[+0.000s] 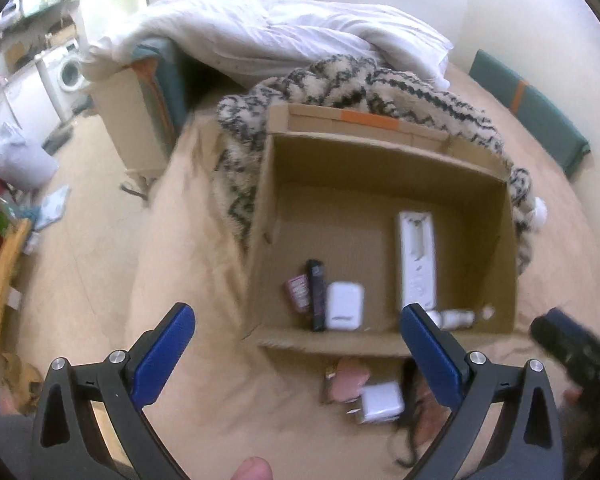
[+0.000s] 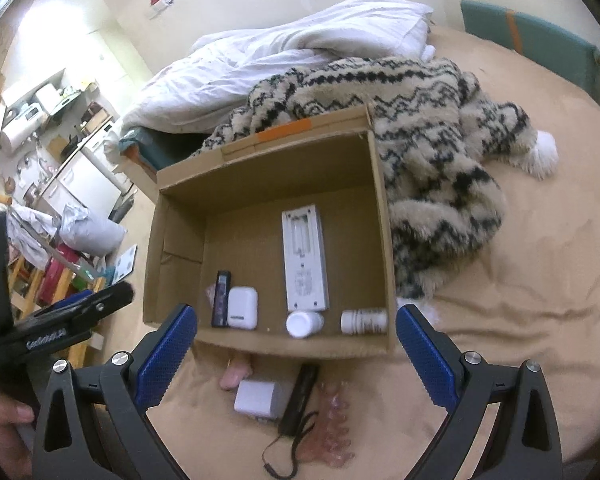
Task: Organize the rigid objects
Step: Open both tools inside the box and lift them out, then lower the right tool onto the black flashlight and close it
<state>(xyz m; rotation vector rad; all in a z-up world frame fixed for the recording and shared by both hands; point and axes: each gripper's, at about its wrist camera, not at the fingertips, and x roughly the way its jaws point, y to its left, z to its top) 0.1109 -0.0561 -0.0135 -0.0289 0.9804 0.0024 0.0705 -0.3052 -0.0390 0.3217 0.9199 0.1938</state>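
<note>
Nearest, left gripper (image 1: 298, 354) with blue pads, jaws wide apart, holding nothing. Same for the right gripper (image 2: 296, 350): blue pads spread wide, nothing between them. Both hovering above a tan bed sheet (image 2: 520, 340).

Just past the fingers, on the sheet in front of the box: a white square charger block (image 2: 258, 397), a black stick-shaped gadget with a thin cord (image 2: 300, 398) just beside it, a small pink soft-looking thing (image 2: 234, 376) and a clear pink bumpy plastic piece (image 2: 334, 428). All close together, outside the box.

Next, an open brown cardboard box (image 2: 384, 216) sitting on the sheet. Inside, along the near wall: a black flat stick (image 2: 221, 299), a small white rounded case (image 2: 242, 307) touching it, a bit of a pink tube (image 1: 298, 292) on the stick's other side, and two white plastic bottles (image 2: 304, 323) (image 2: 364, 321) lying on their sides. A long white remote-shaped thing (image 2: 303, 258) lying flat, reaching toward the middle of the box.

Behind the box, a fuzzy cream blanket with black zigzags (image 2: 432, 128). Farther back, a crumpled white duvet (image 2: 284, 52). Far left, a white washing machine (image 1: 70, 72), blurry.
</note>
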